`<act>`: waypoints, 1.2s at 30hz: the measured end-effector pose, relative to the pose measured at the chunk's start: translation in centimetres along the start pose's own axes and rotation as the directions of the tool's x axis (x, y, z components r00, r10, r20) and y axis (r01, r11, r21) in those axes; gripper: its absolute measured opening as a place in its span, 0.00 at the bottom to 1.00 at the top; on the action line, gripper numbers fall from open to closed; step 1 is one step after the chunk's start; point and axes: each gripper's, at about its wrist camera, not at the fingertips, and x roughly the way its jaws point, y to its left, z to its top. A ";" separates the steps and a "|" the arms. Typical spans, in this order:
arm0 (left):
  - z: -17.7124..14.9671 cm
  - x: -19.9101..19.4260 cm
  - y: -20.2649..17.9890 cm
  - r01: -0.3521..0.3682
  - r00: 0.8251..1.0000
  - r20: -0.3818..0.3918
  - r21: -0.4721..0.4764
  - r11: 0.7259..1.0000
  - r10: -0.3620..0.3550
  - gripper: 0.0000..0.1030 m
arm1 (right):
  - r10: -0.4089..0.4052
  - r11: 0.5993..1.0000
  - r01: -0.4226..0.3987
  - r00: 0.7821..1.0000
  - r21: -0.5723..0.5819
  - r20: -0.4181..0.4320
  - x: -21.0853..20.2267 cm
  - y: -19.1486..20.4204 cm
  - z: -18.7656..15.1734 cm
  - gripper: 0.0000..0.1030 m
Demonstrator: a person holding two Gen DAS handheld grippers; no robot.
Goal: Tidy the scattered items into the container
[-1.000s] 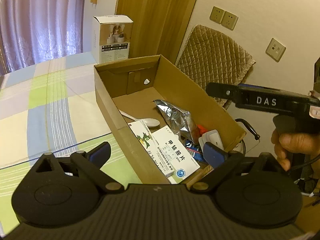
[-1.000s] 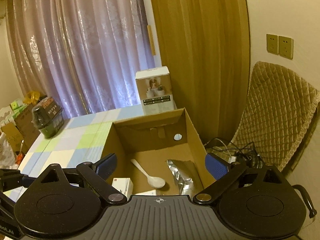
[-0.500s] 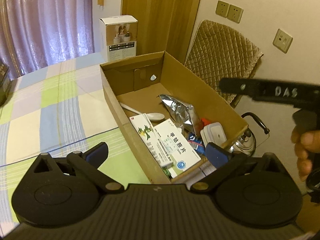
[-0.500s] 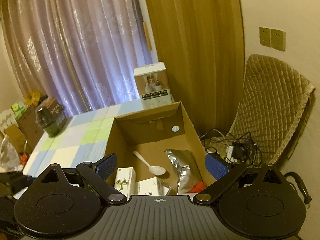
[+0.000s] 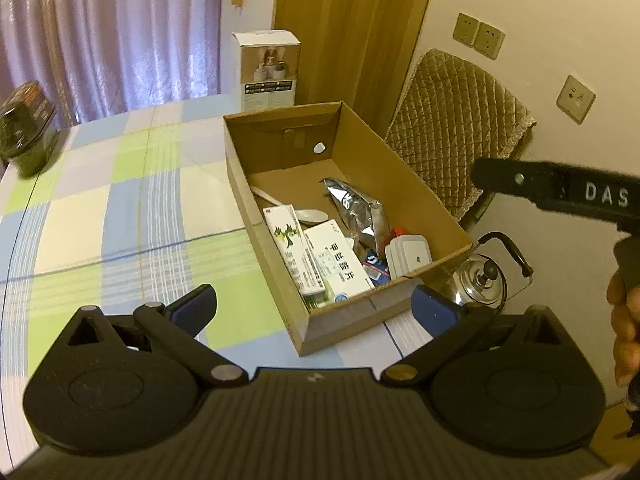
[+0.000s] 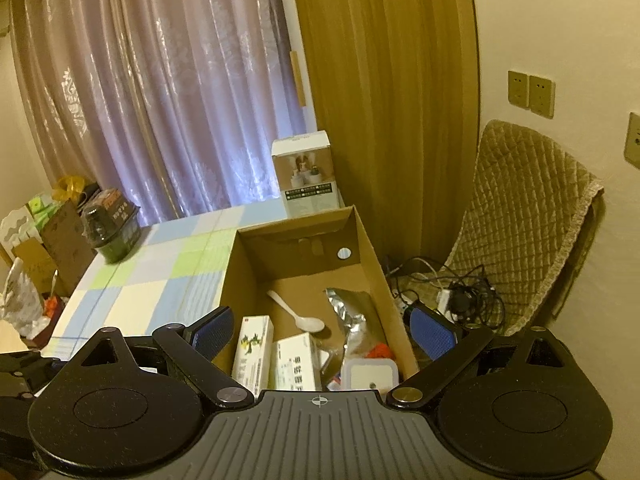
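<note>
Blue pads face each other across a wide gap on the left gripper [image 5: 314,308], which grasps nothing and hangs above the near end of the cardboard box [image 5: 400,184]. The right gripper [image 6: 324,334] is spread just as wide and is equally empty, hovering over the same near end; in the left wrist view its black body shows at the right edge, with a hand [image 5: 624,328] wrapped around its handle.

Inside the box lie two white medicine cartons [image 5: 316,256] side by side against the left wall, one white plastic spoon [image 5: 294,207] behind them, one crumpled silver foil pouch [image 5: 354,208] along the right side, one white lidded case [image 5: 408,258] in the near right corner, a small red piece just behind it, and a blue-printed packet wedged between case and cartons.

The box sits at the right edge of a table under a checked green, blue and cream cloth [image 5: 120,208]. Beyond it stands one tall white product box [image 5: 269,68], and one dark jar [image 5: 24,128] rests at the far left corner. One steel kettle [image 5: 486,280] sits low beside the box's near right corner, by one chair with a quilted tan cover [image 5: 452,120]. Three wall sockets [image 5: 478,38] are visible, and purple curtains hang behind.
</note>
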 end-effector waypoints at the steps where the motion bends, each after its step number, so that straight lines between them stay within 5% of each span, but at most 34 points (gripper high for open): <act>1: -0.1 -0.3 -0.2 -0.001 1.000 -0.001 -0.005 1.000 0.001 0.99 | -0.002 1.000 0.002 1.000 -0.003 -0.004 -0.3 0.0 -0.1 0.97; 36: -3.2 -7.0 -0.6 -0.011 1.000 0.006 -0.186 0.982 0.012 0.99 | -0.060 0.992 0.047 0.992 -0.115 -0.113 -8.1 3.2 -3.2 0.97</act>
